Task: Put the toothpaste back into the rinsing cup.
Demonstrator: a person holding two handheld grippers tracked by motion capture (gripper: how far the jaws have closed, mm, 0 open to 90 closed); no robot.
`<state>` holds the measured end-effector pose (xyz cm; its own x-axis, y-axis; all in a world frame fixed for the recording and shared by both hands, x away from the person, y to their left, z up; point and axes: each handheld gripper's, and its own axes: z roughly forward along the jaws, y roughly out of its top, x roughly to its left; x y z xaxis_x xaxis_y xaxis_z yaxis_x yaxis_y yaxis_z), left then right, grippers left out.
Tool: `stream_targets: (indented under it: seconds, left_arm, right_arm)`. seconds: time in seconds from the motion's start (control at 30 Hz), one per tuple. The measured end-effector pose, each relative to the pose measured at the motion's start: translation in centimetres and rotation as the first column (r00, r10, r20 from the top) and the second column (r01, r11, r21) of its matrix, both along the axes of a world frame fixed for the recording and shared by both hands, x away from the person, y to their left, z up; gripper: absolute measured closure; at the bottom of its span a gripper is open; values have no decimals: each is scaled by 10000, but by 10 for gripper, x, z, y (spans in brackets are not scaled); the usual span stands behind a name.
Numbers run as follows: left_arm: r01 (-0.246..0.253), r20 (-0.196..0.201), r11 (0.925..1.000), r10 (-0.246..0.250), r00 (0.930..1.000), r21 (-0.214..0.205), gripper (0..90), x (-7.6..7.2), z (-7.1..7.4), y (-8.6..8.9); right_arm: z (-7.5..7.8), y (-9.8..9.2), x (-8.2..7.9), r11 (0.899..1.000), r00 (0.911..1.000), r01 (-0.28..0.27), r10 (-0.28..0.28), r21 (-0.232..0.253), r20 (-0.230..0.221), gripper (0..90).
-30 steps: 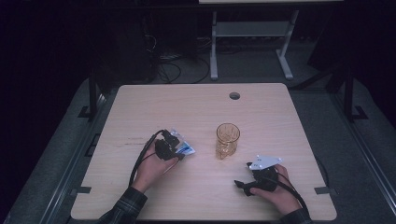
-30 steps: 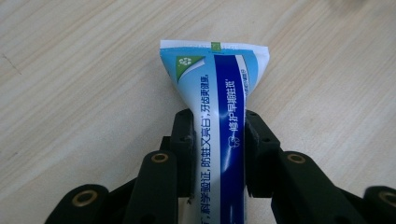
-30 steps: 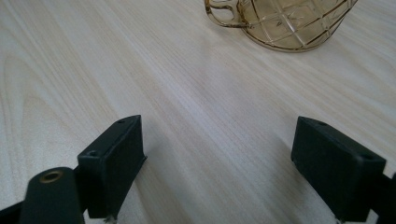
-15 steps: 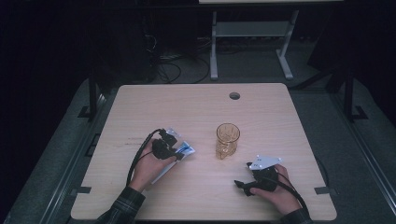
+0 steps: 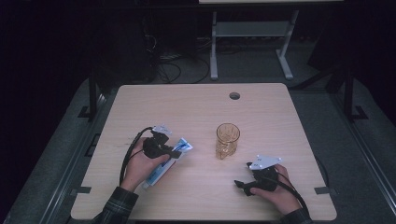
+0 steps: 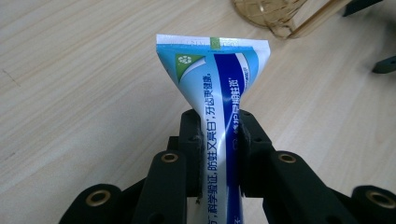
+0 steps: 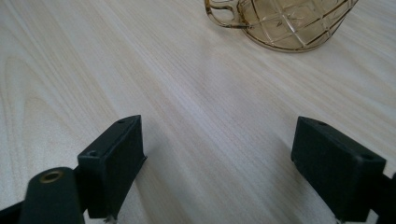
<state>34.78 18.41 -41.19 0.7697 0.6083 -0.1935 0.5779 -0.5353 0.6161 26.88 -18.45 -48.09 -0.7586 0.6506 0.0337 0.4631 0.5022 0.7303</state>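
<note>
1. Left gripper (image 5: 169, 150) jaws, just closing, clamp the toothpaste tube (image 6: 219, 107) over the table's (image 5: 187, 102) left half.
2. Lift level; keep clear of the amber cup (image 5: 227, 140).
3. Right gripper (image 7: 217, 163) jaws stand apart near the table's front edge.

Toothpaste tube (image 6: 219, 107) pinched between tongs (image 6: 219, 154)

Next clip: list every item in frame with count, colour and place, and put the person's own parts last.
toothpaste tube: one, blue and white, left of the cup, clamped between the left jaws, which have just been closing.
glass cup: one, amber, patterned, with handle, standing near the table's middle.
table: one, light wood, with a round hole near its far edge.
white frame: one, on the floor beyond the table.
left hand-held gripper: one, black, over the table's left part, shut on the tube.
right hand-held gripper: one, black, near the front right, jaws open with nothing between them.
sleeves: two, plaid, bottom edge.
</note>
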Motion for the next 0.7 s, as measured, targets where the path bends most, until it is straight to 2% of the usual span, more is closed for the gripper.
stream_targets:
  seconds: [0.3, 0.43, 0.7]
  left_arm:
    - [189, 2, 9962, -189, 9998, -845, 749, -1, 7, 12]
    - [464, -26, 9888, -473, 9989, -1416, 749, -1, 11, 18]
    - [870, 331, 9688, -815, 9961, -2322, 750, -5, 20, 29]
  right_arm:
    - [0, 0, 0, 10000, 10000, 0, 0, -52, 9, 163]
    - [0, 0, 0, 10000, 10000, 9, -9, -46, -11, 162]
    - [0, 0, 0, 10000, 10000, -1, 1, -49, 5, 162]
